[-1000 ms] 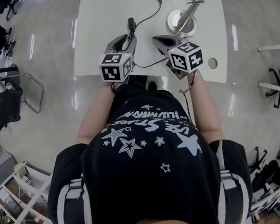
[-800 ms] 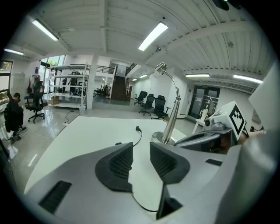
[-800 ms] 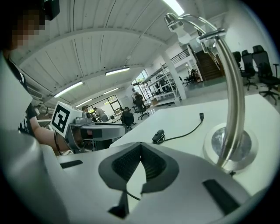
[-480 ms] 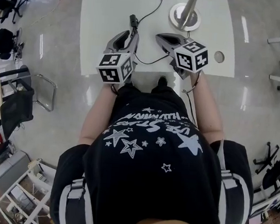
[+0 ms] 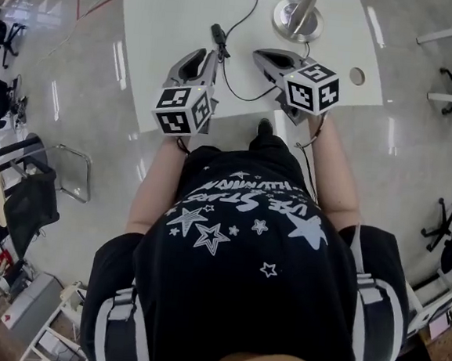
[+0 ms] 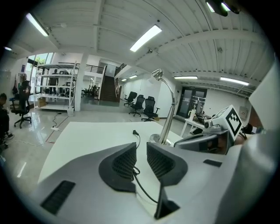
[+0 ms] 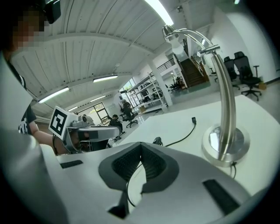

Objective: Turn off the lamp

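Left gripper point(image 6: 141, 153) jaws just narrowing, apart, empty; cord switch point(image 5: 217, 33) just ahead; right gripper point(image 7: 141, 151) clenched near lamp point(image 7: 227, 100).

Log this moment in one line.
left tongs: just been closing, narrow gap, empty | right tongs: shut, empty | lamp: upright on table, untouched

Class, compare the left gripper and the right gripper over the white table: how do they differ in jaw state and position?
The left gripper's jaws stand apart, having just been closing with nothing between them; the right gripper's jaws meet at the tips. The left gripper points toward the cord's switch; the right gripper sits nearer the lamp base. Both are grey and hold nothing over the table.
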